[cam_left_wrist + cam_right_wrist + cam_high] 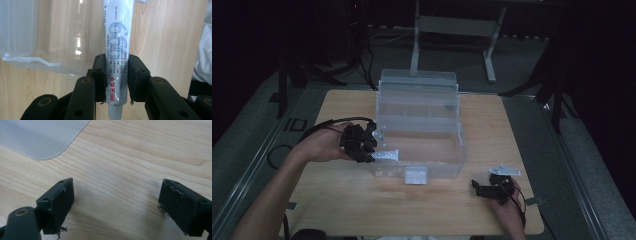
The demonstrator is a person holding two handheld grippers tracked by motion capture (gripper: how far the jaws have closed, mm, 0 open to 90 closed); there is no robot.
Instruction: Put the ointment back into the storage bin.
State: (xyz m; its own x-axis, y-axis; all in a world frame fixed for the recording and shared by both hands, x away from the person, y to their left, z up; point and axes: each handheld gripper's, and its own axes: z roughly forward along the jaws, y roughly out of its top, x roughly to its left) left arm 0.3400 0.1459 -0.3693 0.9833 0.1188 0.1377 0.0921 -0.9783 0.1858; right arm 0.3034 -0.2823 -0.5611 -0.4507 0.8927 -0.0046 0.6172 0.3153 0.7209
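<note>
Dim floor and the legs of another table are showing behind the light wooden table point(337, 200), on which a clear plastic storage box point(422, 145) is standing with its lid tilted up at the far side. At the box's left wall, the left gripper point(371, 150) is being held in the person's left hand point(319, 147). In the left gripper view its black jaws are clenching a silver ointment tube point(117, 62) printed with red characters and a large 999; the pads point(100, 75) are pressing on both sides of the tube's lower half, the cap end is pointing back toward the camera, and the rest is reaching out over the wood just beside the box's transparent edge. Near the box's front right corner, well apart from the tube, the right gripper point(479, 189) is resting low over the table, its jaws standing wide apart with only bare wood between them.
</note>
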